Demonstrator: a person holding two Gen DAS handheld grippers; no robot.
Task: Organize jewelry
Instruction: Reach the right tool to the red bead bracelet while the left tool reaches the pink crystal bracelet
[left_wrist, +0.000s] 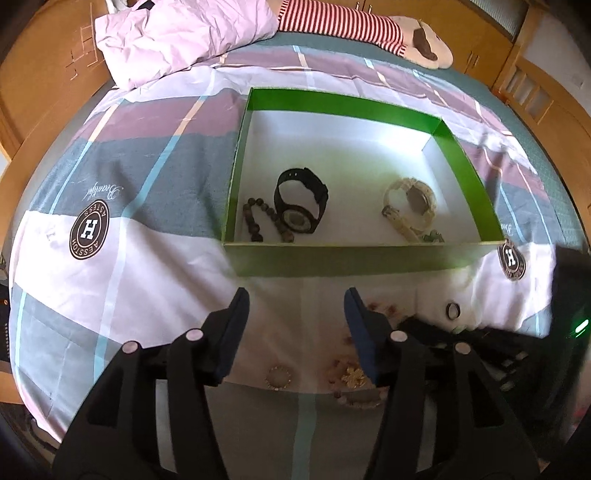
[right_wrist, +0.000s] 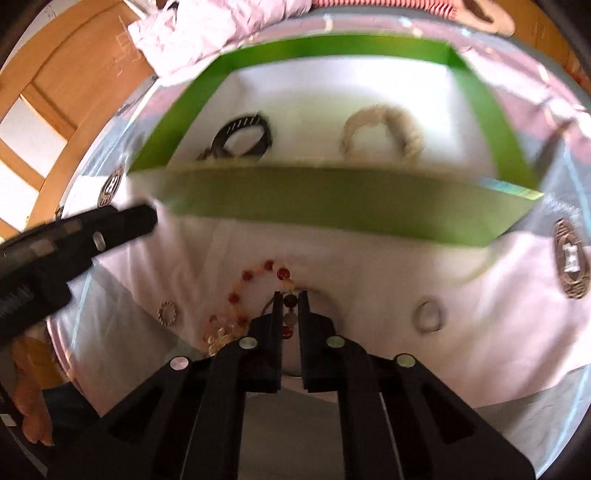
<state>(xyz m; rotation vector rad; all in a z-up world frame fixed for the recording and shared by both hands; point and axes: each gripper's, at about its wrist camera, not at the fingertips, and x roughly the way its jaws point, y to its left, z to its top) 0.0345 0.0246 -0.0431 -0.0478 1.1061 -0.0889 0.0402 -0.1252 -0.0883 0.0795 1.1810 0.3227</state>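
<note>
R tongs (right_wrist: 290, 300) pinching red bead bracelet (right_wrist: 258, 291), L tongs (left_wrist: 295, 301) spread wide w/ nothing between, 2 watches in green box (left_wrist: 347, 258)

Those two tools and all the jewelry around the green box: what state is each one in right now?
Left tool: open, empty.
Right tool: shut on red bead bracelet.
Green box: lidless.
Black watch: inside box.
Cream watch: inside box.
Dark bead bracelet: inside box.
Ring: outside, on bedsheet.

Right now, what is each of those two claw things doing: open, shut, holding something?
Left gripper: open, holding nothing, above the bedspread.
Right gripper: closed on the red and orange bead bracelet.
</note>
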